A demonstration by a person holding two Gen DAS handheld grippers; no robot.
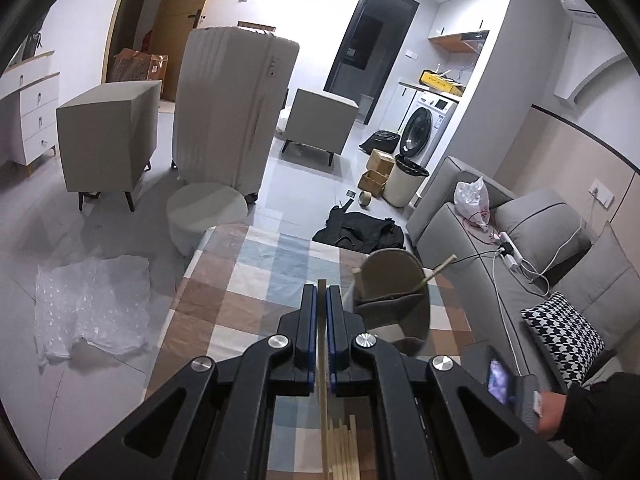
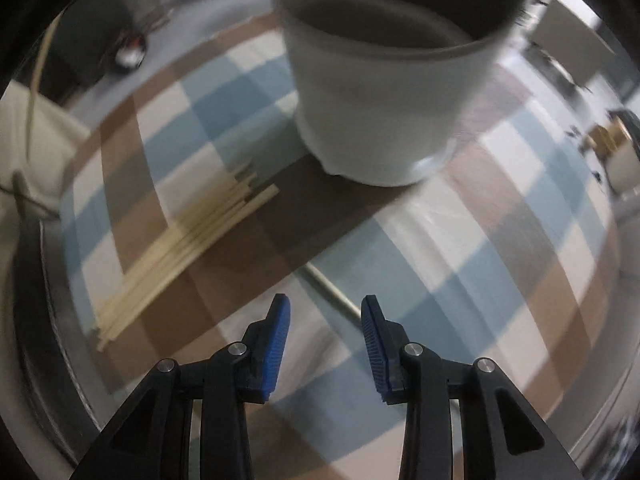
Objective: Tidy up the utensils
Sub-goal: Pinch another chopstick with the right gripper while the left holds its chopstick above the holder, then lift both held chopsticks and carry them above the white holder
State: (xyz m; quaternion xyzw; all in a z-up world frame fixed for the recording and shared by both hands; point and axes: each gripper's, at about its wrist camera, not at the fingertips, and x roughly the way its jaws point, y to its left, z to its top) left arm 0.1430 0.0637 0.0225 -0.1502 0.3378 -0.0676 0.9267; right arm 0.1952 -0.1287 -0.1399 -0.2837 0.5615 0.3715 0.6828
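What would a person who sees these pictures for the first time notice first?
Probably the left gripper, shut on a single chopstick above the checkered table. Next, the grey utensil holder standing on the table ahead of the open right gripper, with a bundle of chopsticks lying to its left.

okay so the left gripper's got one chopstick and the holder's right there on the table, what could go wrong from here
1. The left gripper pinches a single thin chopstick lengthwise between its pads; it may slip or swivel on the way to the grey holder.
2. Chopsticks already in the holder lean across the opening and could block the new one.
3. The right gripper hangs open near the loose chopstick pile and could scatter it.
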